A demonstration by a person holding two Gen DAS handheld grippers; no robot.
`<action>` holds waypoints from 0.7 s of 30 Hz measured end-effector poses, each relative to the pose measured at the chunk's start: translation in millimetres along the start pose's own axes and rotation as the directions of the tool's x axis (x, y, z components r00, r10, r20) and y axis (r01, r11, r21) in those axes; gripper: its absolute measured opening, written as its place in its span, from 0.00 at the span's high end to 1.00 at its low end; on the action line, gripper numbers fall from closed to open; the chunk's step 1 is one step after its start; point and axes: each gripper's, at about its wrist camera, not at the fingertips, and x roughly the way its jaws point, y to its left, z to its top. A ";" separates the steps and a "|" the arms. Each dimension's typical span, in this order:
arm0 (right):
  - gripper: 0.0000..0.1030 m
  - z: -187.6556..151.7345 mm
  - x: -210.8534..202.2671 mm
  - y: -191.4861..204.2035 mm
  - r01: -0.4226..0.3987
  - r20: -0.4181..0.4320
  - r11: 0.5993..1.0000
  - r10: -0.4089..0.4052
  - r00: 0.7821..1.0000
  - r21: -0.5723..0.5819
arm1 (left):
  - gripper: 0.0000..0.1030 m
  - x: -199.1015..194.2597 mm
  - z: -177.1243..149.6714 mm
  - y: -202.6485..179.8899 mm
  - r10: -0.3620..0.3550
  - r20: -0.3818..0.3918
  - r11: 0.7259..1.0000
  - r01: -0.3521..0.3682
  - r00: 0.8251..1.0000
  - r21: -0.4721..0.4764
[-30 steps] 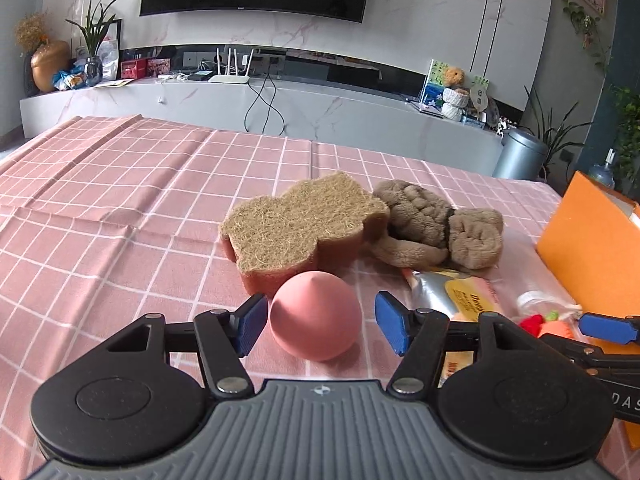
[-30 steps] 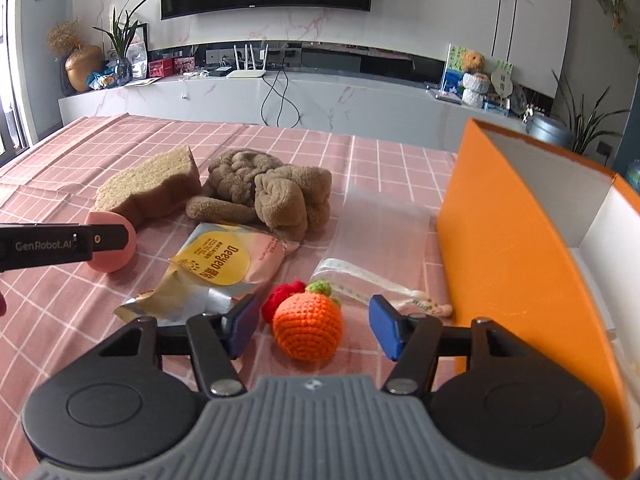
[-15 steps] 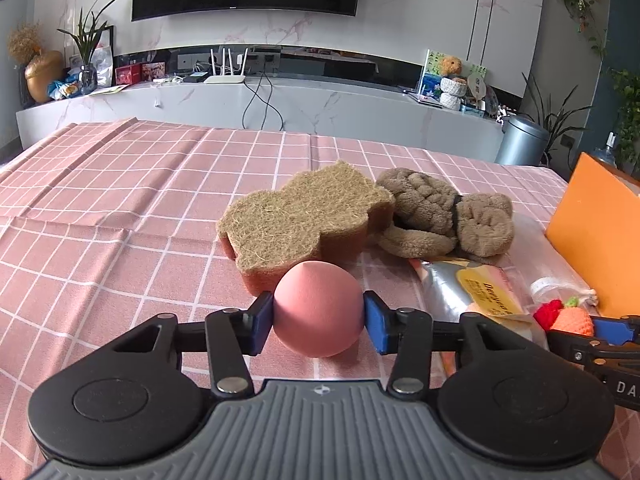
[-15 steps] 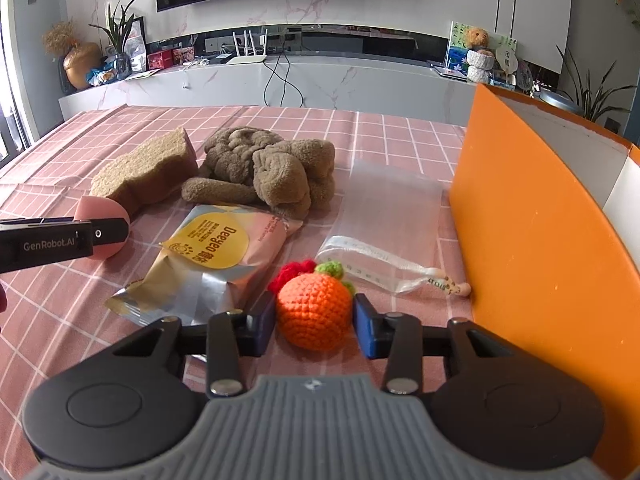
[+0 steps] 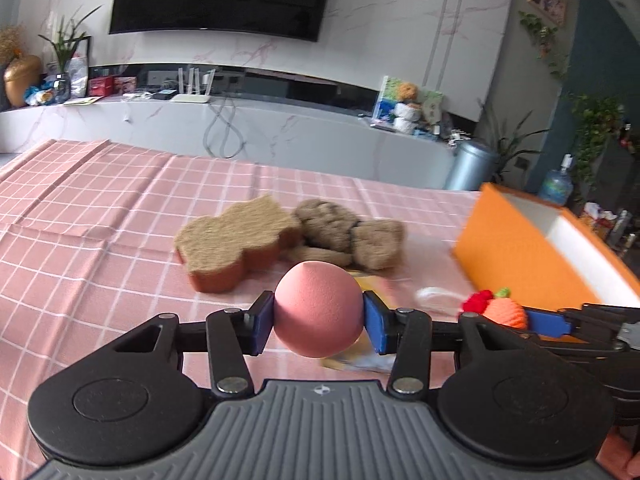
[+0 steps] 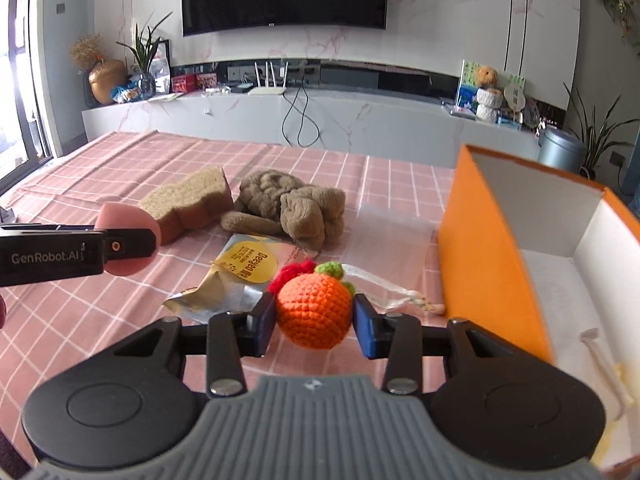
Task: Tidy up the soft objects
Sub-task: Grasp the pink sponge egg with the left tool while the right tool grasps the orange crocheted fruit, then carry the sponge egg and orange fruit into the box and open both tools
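The left claw [image 5: 319, 322] grips the pink sponge [image 5: 319, 309] and the right claw [image 6: 315, 319] grips the knitted orange [image 6: 313, 310], both held above the surface [image 6: 100, 316]. Each should travel over the box [image 6: 486, 276] wall before releasing, one claw at a time.

Sponge [image 6: 188, 206] left of plush toy [image 6: 294, 208]

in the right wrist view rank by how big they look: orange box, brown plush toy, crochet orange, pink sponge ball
1. orange box
2. brown plush toy
3. crochet orange, though it sits close to the camera in the right tool, so it may look oversized
4. pink sponge ball, partly hidden by the left tool
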 end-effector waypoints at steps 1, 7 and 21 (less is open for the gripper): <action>0.60 -0.3 -6.7 -1.4 0.000 0.007 1.000 0.000 1.000 -0.001 | 0.48 -3.5 0.4 -5.9 -0.016 0.003 1.000 0.016 1.000 0.006; 0.60 0.0 -53.2 -18.2 0.011 0.075 1.000 -0.011 0.997 -0.002 | 0.48 -23.2 4.9 -50.4 -0.117 0.023 0.991 0.115 0.993 0.071; 0.60 10.3 -136.0 -112.2 0.141 0.137 0.990 -0.138 0.981 -0.013 | 0.48 -12.5 31.7 -172.4 -0.364 -0.011 0.901 0.355 0.931 0.250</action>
